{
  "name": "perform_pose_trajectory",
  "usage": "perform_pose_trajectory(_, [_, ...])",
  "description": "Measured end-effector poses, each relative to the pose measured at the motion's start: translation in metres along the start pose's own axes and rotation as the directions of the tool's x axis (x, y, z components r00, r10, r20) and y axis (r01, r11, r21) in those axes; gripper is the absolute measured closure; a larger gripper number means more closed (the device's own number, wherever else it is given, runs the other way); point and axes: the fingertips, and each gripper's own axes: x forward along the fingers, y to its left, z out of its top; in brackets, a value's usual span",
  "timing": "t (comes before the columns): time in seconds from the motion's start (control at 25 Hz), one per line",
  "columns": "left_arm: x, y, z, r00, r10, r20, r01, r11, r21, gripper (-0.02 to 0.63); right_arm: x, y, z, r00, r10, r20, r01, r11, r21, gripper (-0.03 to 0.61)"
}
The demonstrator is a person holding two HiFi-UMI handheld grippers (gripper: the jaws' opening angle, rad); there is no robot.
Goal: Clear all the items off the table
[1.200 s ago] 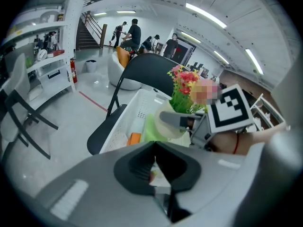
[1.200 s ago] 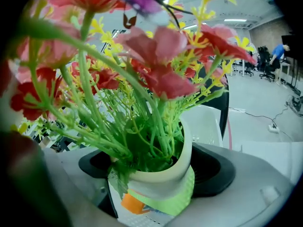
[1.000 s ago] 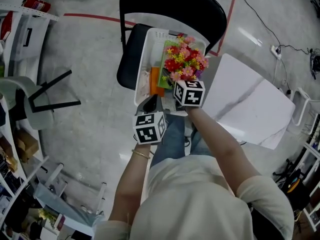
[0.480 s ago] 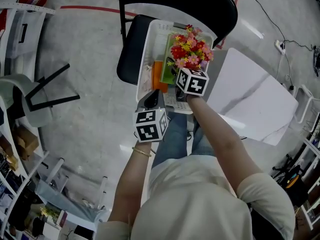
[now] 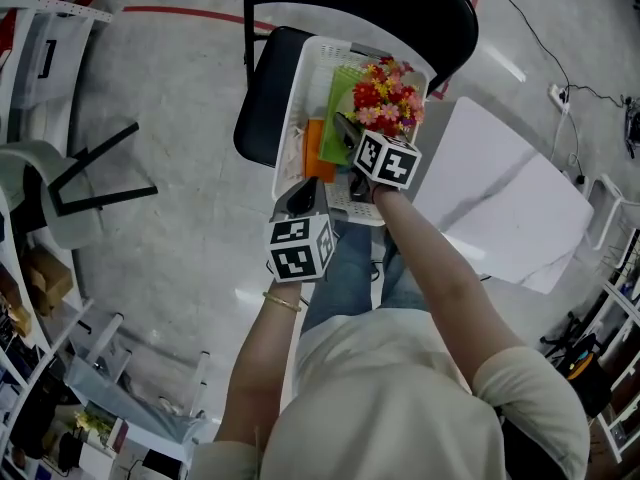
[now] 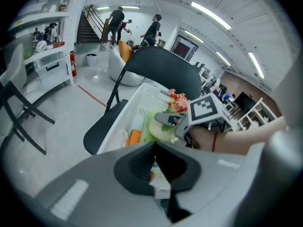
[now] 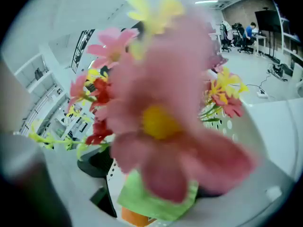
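In the basket (image 5: 292, 118), at its far end, the flowers (image 5: 390, 93) are seen: a small bunch of red, pink and yellow blooms, just above a green sheet (image 5: 340, 93) and an orange item (image 5: 314, 158) that lie inside. The bunch is judged to be very light. The blooms look soft and easily crushed or shed, while the stems are probably thin and somewhat stiffer. Hold is therefore best taken low on the gathered stems, never on the heads. A firm pinch is likely needed there, since thin stems can twist or slide between flat pads and a top-heavy bunch will tip. Whether the flowers are real or artificial cannot be told.

The right gripper (image 5: 345, 128) is just beside the bunch and pointed down into the basket. Its own view is filled by blurred blooms (image 7: 156, 117), so the jaws are covered there. From that closeness the stems are judged to be clamped between them. No release is shown.

The left gripper (image 5: 300, 200) is held over the basket's near end with its jaws brought fully together. A small pale packet (image 6: 160, 183) shows at their tips, but it cannot be told whether it is pinched or merely lies behind them.

The basket is carried on a black chair (image 5: 258, 118). The white table (image 5: 500, 208) stands to the right, and nothing is seen on the part in view.
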Motion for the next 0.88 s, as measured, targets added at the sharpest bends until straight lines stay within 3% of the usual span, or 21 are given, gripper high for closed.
perform_pose_trajectory(0.4, [-0.006, -0.018, 0.002, 1.000, -0.023, 0.014, 0.023, 1.000, 0.021, 0.604, -0.029, 0.009, -0.002, 1.000, 0.018, 0.006, -0.018, 1.000, 0.019, 0.055])
perform_pose_trajectory(0.88, [-0.025, -0.029, 0.005, 0.999, -0.023, 0.038, 0.021, 0.998, 0.052, 0.604, -0.088, 0.030, 0.007, 0.996, 0.077, 0.040, -0.075, 0.996, -0.048, 0.055])
